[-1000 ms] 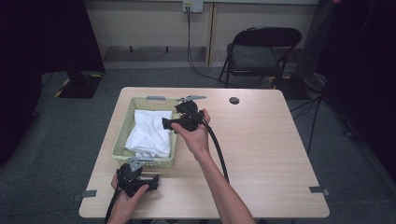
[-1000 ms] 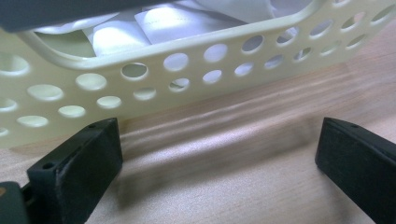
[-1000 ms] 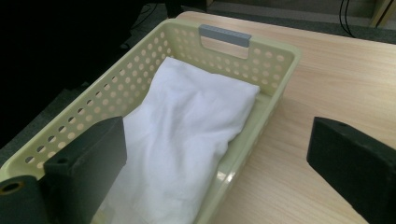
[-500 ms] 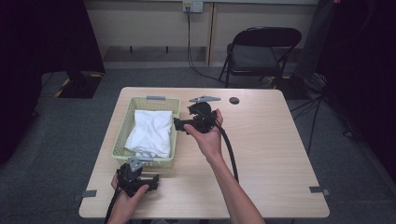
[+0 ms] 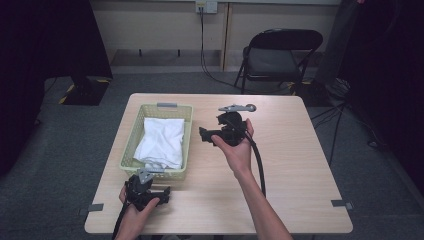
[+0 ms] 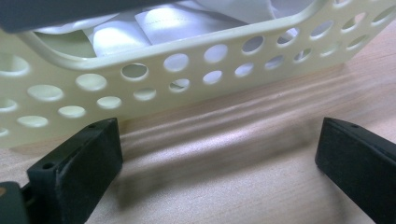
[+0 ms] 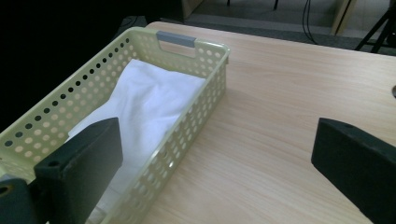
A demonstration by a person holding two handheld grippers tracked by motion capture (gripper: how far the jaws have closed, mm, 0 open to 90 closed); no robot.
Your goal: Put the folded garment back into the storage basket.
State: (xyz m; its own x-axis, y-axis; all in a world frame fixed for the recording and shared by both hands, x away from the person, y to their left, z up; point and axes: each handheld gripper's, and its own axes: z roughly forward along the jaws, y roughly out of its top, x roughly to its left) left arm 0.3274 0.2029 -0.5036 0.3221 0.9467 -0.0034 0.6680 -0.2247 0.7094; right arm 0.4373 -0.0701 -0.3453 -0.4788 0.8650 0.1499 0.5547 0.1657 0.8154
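In the high view, a pale yellow perforated plastic basket stands on the left half of the light wooden table. A white folded cloth lies inside the basket. The right gripper is held above the table, just beside the right wall of the basket, and it points toward the basket. The left gripper rests on the table at the near edge, close to the front wall of the basket. A black folding chair stands on the grey floor behind the table.

In the left gripper view, the two black jaws are wide apart with only bare table between them. The front wall of the basket is directly ahead, and the cloth shows through the holes.

In the right gripper view, the jaws are also wide apart and hold nothing. The basket with the cloth is at the left, below the left jaw.
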